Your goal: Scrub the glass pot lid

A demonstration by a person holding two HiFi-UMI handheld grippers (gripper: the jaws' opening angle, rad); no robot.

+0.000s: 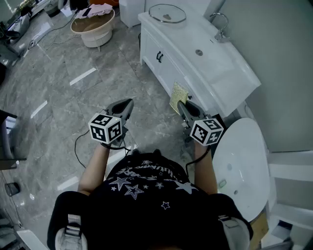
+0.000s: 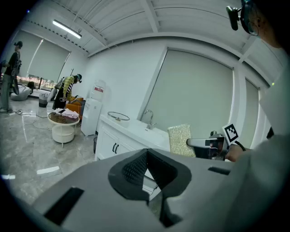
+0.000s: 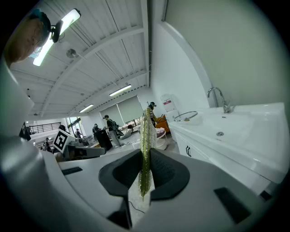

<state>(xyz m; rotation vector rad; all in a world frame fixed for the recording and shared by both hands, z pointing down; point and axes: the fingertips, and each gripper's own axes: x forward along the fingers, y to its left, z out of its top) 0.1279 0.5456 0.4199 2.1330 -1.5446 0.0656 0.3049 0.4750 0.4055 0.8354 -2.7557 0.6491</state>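
The glass pot lid [image 1: 167, 13] lies flat on the far end of the white vanity top [image 1: 186, 36]; it also shows in the left gripper view as the lid [image 2: 118, 117] and in the right gripper view as the lid [image 3: 186, 116]. My right gripper [image 1: 182, 105] is shut on a yellow-green scrub cloth [image 1: 178, 96], which stands edge-on between the jaws as the cloth [image 3: 146, 149]. My left gripper [image 1: 126, 105] is shut with nothing in it, held over the floor left of the cabinet. Both grippers are well short of the lid.
A sink basin [image 1: 217, 61] with a faucet [image 1: 221, 27] sits beyond the right gripper. A round white side table [image 1: 94, 27] with cloths stands on the marble floor at the far left. A white toilet [image 1: 242, 161] is at my right. People stand far off.
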